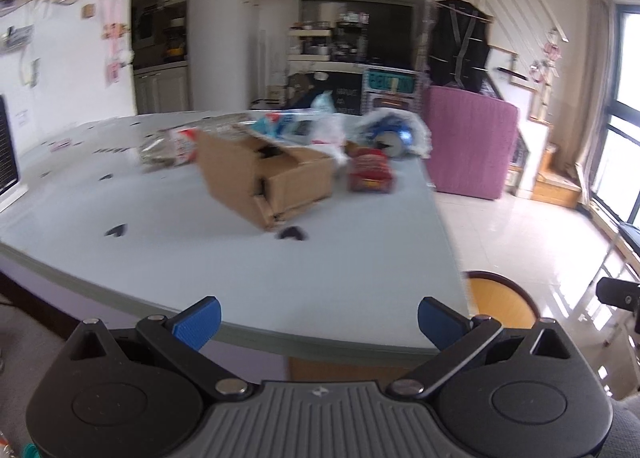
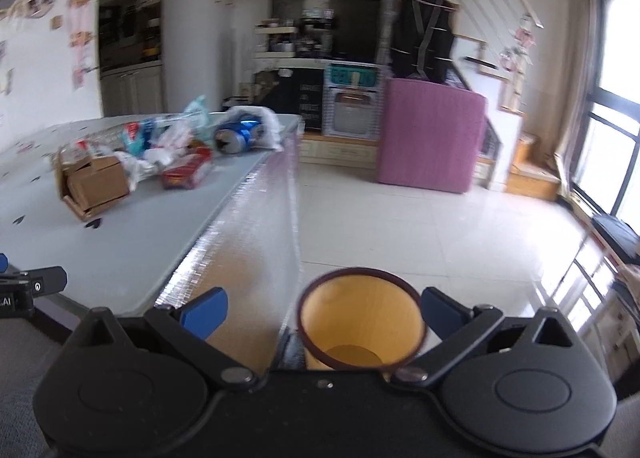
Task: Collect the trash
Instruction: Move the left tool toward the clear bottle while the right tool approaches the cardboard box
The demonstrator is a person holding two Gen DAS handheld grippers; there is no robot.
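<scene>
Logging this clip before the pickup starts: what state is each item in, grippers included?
Left gripper: open, empty.
Right gripper: open, empty.
Bin: upright on the floor, looks empty.
Box: on the table, flaps open, tipped.
Can: on its side.
Red packet: lying on the table.

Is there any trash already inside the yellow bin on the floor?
No, in the right wrist view the yellow bin stands open by the table and only its bare bottom shows inside.
</scene>
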